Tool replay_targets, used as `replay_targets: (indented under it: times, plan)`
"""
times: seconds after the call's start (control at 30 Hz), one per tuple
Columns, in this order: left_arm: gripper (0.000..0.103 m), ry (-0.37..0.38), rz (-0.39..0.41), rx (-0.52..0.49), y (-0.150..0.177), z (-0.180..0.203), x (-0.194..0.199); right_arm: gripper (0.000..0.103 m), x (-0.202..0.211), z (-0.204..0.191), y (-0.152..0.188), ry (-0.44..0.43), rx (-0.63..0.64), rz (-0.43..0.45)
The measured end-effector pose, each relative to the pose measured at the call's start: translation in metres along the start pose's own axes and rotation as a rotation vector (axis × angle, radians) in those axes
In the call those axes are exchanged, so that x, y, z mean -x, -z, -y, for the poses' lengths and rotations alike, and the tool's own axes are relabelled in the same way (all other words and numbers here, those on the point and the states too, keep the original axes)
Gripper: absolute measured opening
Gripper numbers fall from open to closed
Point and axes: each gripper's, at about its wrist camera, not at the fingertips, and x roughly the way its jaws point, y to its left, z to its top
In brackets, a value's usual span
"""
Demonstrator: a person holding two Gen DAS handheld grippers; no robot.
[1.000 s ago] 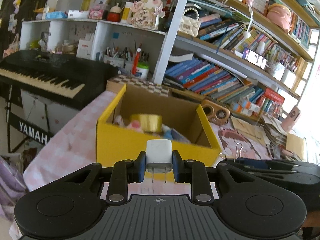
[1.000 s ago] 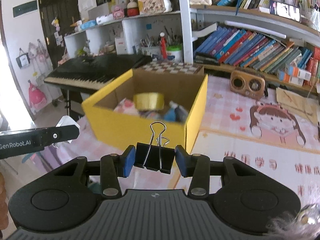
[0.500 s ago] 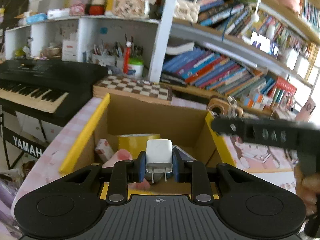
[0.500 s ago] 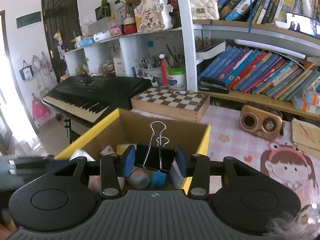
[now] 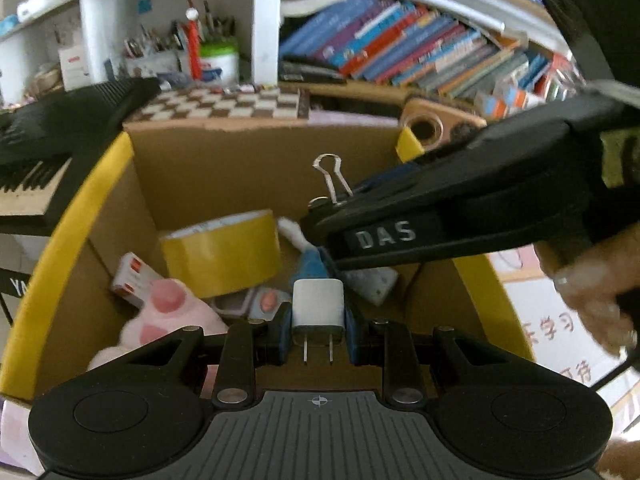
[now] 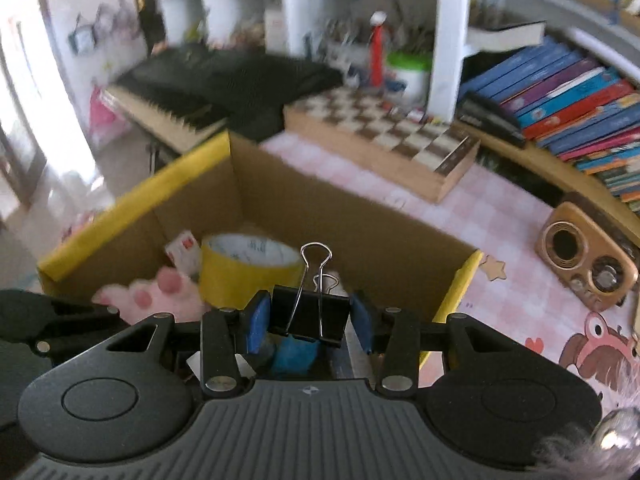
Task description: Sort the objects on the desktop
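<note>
A wooden chessboard [image 6: 384,130] is laid on the pink checked tablecloth [image 6: 496,216], beside a black piano keyboard [image 6: 224,80]. A small wooden radio [image 6: 586,258] is seen to the right. Books [image 5: 416,54] are lined along the shelf, and pens are stood in holders [image 5: 160,60] behind.

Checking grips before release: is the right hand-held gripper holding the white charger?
No, the right hand-held gripper clamps a black binder clip.

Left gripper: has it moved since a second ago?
Yes. The left gripper, holding the white charger, moved forward from before the yellow box to over its opening.
</note>
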Motion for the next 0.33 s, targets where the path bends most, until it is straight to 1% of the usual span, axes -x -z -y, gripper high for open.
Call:
replay_targets:
  times: [0.1,0.13,0.2,0.33]
  plan:
    - [0.025,-0.005,-0.033,-0.006,0.000,0.002,-0.008,0.041,-0.012,0.001,-0.003,-0.015,0.051,-0.053]
    - [0.025,-0.011,-0.032,-0.010,-0.001,0.003,-0.008,0.041,-0.014,0.000,-0.003,-0.019,0.072,-0.067]
    - [0.025,-0.010,-0.037,-0.009,-0.002,0.003,-0.008,0.041,-0.019,-0.005,-0.004,-0.018,0.117,-0.081]
    - [0.025,-0.007,-0.034,0.003,-0.002,0.002,-0.008,0.041,-0.028,-0.008,-0.006,-0.028,0.141,-0.103]
